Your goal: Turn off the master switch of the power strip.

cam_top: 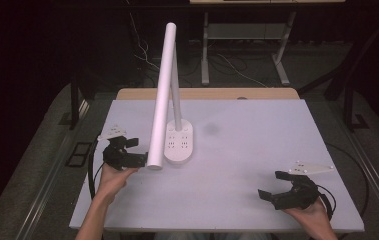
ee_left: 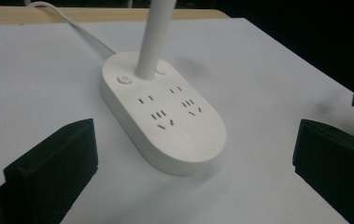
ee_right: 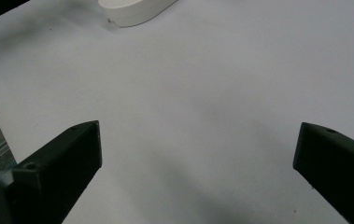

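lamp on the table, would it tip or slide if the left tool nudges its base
The lamp probably slides rather than tips: its base is broad, flat and low. Its long head leans out past the base, so a push up high could rock it. The smooth plastic may slip in the left tool.

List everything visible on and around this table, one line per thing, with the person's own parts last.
desk lamp: 1, white; oval base with sockets at table's left-centre, stem upright, long head tilted toward the near left.
lamp cord: 1, white, runs from base toward the far edge.
table: 1, pale grey top, wooden strip at far edge.
floor cables: several, behind the table.
metal frame legs: 2, grey, on the floor beyond.
left gripper: 1, black, open, beside the lamp head's tip.
right gripper: 1, black, open, near right.
hands: 2, holding the grippers.
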`<act>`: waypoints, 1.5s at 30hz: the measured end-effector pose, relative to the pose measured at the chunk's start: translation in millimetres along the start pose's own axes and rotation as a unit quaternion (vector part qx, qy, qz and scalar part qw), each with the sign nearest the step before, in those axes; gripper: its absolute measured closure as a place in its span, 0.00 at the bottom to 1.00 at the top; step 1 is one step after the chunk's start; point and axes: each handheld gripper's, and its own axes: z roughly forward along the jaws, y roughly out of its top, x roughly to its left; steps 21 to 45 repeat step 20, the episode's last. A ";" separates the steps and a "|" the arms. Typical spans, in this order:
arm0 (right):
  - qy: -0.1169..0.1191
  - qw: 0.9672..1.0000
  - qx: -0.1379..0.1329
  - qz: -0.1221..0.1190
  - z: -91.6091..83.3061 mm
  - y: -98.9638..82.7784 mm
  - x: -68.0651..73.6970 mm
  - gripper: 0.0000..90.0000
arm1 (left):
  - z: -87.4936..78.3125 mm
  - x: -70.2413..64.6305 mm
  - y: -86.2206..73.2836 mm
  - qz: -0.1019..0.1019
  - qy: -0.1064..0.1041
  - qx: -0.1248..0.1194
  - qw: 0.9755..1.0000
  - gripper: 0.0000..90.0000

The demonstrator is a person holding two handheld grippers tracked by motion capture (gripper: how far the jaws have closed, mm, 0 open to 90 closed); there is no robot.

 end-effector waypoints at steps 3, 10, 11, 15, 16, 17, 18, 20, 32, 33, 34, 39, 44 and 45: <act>0.000 1.000 -0.001 -0.002 0.1 0.0 -0.3 0.00 | -1.9 -7.6 -10.9 0.004 0.000 -0.005 1.000 0.00; -0.001 1.000 -0.001 0.002 -0.6 -0.2 -0.1 0.00 | -1.5 -25.3 -30.7 0.017 -0.025 -0.001 1.000 0.00; 0.000 1.000 -0.001 0.002 -0.6 -0.2 0.0 0.01 | -1.3 -28.2 -32.2 0.021 -0.030 0.002 0.999 0.00; 0.000 1.000 -0.002 0.002 -1.1 -0.1 0.2 0.00 | 0.5 -39.0 -39.2 0.036 -0.043 0.012 0.998 0.00; 0.000 1.000 -0.002 0.002 -1.2 -0.2 0.0 0.00 | 1.4 -40.9 -40.9 0.039 -0.044 0.015 0.998 0.00; 0.001 1.000 -0.002 0.002 -1.3 -0.1 -0.2 0.00 | 2.2 -42.3 -42.2 0.041 -0.044 0.018 0.998 0.00; 0.001 1.000 -0.003 0.002 -1.4 -0.1 -0.4 0.00 | 3.0 -43.3 -43.2 0.042 -0.045 0.020 0.998 0.00; 0.001 1.000 -0.004 0.004 -1.5 0.0 -0.6 0.00 | 4.2 -44.2 -43.9 0.044 -0.046 0.022 0.998 0.00; 0.001 1.000 -0.004 0.004 -1.5 0.0 -0.6 0.00 | 4.2 -44.2 -43.9 0.044 -0.046 0.022 0.998 0.00; 0.001 1.000 -0.004 0.004 -1.5 0.0 -0.6 0.00 | 4.2 -44.2 -43.9 0.044 -0.046 0.022 0.998 0.00; 0.001 1.000 -0.004 0.004 -1.5 0.0 -0.6 0.00 | 4.2 -44.2 -43.9 0.044 -0.046 0.022 0.998 0.00; 0.001 1.000 -0.004 0.004 -1.5 0.0 -0.6 0.00 | 4.2 -44.2 -43.9 0.044 -0.046 0.022 0.998 0.00; 0.001 1.000 -0.004 0.004 -1.5 0.0 -0.6 0.00 | 4.2 -44.2 -43.9 0.044 -0.046 0.022 0.998 0.00; 0.001 1.000 -0.004 0.004 -1.5 0.0 -0.6 0.00 | 4.2 -44.2 -43.9 0.044 -0.046 0.022 0.998 0.00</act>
